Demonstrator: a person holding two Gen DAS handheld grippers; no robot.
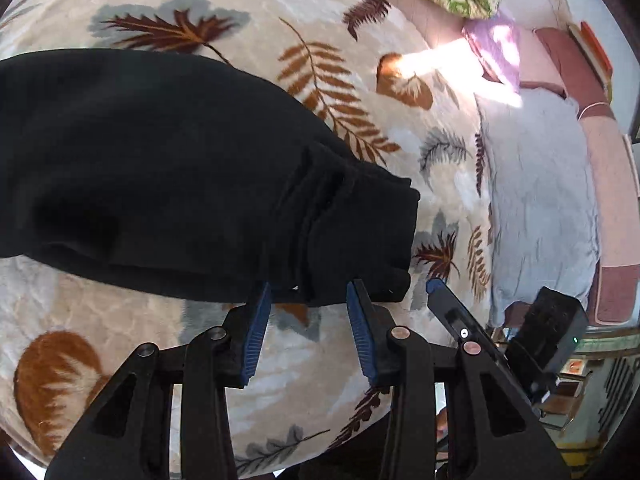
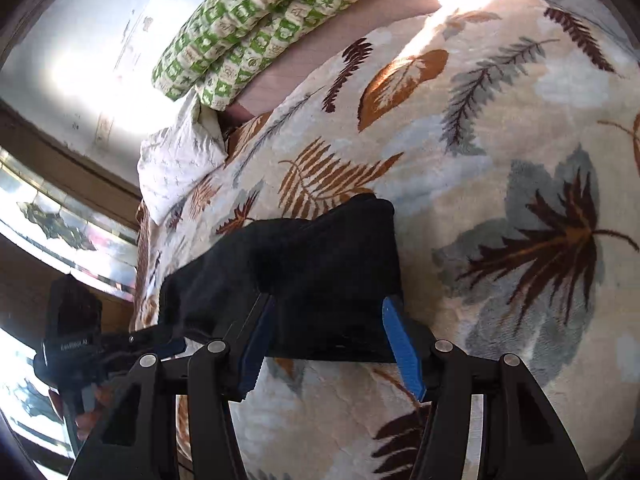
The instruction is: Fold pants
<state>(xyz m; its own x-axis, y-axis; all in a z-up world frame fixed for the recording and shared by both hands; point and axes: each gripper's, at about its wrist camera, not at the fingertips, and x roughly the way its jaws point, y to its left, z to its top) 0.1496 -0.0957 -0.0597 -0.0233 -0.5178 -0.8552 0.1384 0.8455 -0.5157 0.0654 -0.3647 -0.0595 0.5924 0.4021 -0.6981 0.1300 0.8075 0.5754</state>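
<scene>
The black pants lie on a leaf-patterned blanket, the ribbed cuffs pointing right in the left wrist view. My left gripper is open, its blue pads at the near edge of the cuffs, holding nothing. In the right wrist view the pants lie folded in a dark block. My right gripper is open, with the near edge of the fabric between its blue fingertips. The left gripper also shows at the left in the right wrist view, and the right gripper shows in the left wrist view.
A green patterned quilt lies at the head of the bed. A white pillow sits by the bed's edge. A grey sheet and pink bedding lie to the right. The bed edge runs close below both grippers.
</scene>
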